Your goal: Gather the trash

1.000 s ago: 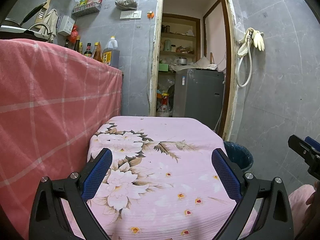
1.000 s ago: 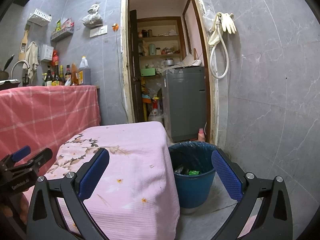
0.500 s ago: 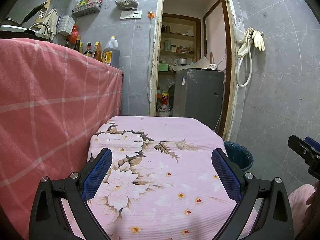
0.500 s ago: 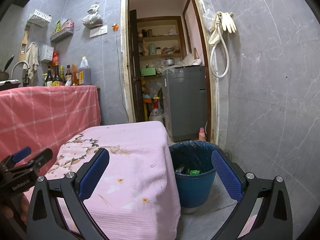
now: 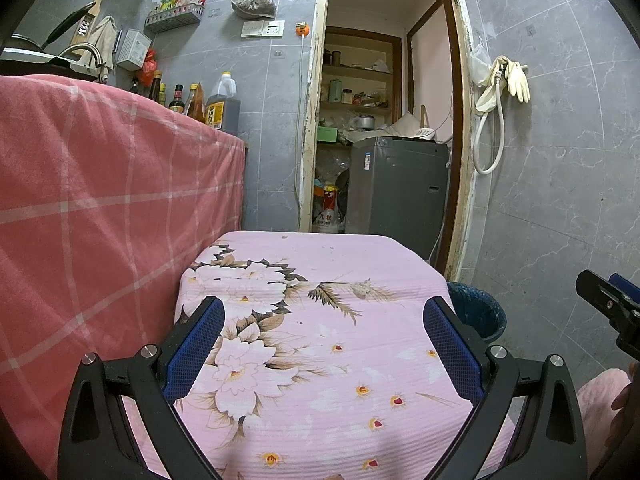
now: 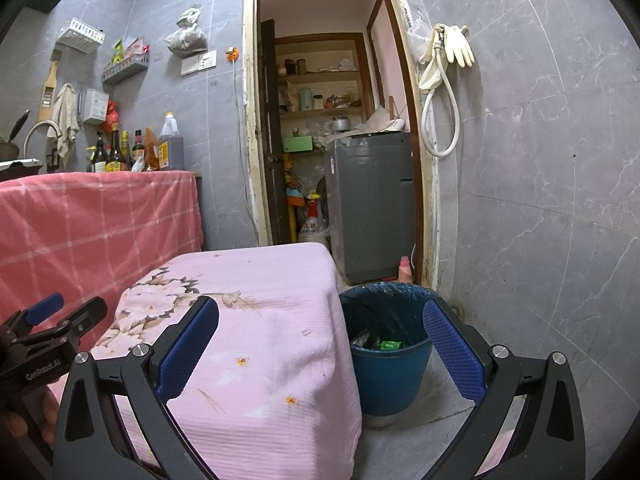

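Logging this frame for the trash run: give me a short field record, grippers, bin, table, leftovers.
left gripper: open, empty, over the table
right gripper: open, empty, straddling table edge and bin
bin: blue bucket, dark liner, on the floor beside the table's right side
bin contents: green wrapper, other dark items unclear
table: pink floral cloth
leftovers: small white scrap near table edge

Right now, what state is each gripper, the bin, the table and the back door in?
Left gripper: open, empty.
Right gripper: open, empty.
Blue bin: upright, lined, some trash inside.
Pink floral table: covered, one small scrap near its edge.
Back door: open.
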Motion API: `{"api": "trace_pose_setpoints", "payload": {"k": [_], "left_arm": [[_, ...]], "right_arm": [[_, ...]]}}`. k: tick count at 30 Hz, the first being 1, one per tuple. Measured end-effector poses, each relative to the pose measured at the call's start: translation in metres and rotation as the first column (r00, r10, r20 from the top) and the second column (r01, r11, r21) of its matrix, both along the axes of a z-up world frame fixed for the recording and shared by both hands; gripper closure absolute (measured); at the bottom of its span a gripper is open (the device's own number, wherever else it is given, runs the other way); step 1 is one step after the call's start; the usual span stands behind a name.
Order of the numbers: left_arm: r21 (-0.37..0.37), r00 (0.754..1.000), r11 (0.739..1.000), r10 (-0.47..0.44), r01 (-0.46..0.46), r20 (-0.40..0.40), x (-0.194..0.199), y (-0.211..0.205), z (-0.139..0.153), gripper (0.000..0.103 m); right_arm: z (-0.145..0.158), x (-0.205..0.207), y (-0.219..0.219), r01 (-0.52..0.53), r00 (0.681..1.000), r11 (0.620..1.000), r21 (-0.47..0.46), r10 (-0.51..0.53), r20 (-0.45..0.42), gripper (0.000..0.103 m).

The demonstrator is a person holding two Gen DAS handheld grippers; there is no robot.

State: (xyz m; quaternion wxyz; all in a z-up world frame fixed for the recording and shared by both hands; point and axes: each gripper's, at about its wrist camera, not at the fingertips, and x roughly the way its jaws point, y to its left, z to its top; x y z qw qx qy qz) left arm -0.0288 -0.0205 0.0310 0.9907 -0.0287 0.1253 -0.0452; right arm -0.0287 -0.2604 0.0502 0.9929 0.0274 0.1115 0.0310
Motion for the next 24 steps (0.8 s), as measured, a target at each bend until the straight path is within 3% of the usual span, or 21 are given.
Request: {"api": "trace_pose_setpoints", "payload": {"k": [24], "left_arm": [[0.011,1.0,1.0,-0.001,0.001,-0.021,0.006,0.01,-0.007,0.006]], "right_arm": [[0.0,-0.002,0.004,-0.007,1.0,1.0,-0.002,0.007,-0.005,0.0]]}}
